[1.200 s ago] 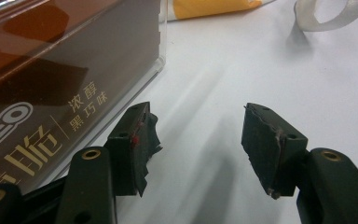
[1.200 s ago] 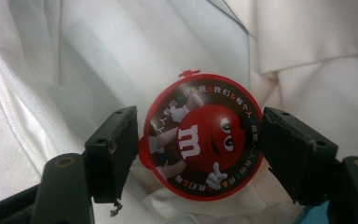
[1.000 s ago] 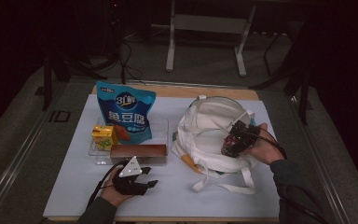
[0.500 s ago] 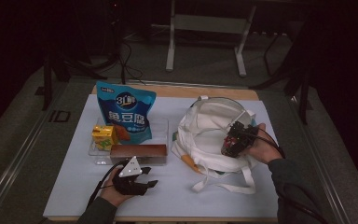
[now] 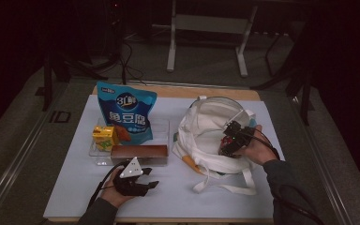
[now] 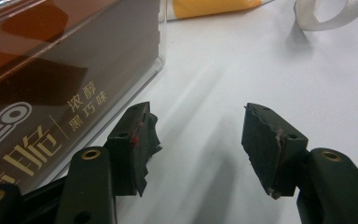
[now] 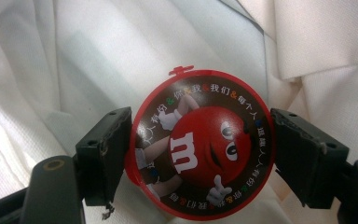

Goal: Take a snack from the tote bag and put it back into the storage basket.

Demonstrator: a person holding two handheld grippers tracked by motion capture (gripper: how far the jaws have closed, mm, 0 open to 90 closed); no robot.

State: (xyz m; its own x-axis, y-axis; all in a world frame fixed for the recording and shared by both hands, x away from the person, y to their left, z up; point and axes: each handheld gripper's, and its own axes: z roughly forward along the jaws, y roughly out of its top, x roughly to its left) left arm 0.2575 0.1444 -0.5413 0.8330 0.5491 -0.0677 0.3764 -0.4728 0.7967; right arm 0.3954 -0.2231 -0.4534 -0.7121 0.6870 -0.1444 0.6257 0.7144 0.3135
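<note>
Where canvas folds, round glossy tin (red-rimmed).

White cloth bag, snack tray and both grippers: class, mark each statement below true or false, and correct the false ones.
1. The right gripper holds a round red-lidded candy container between its jaws. True.
2. That container is over the clear tray. False: it is over the white cloth bag.
3. The left gripper has its jaws apart with nothing between them. True.
4. The blue snack pouch lies inside the bag. False: it stands in the tray.
5. A brown box lies at the tray's near edge. True.
</note>
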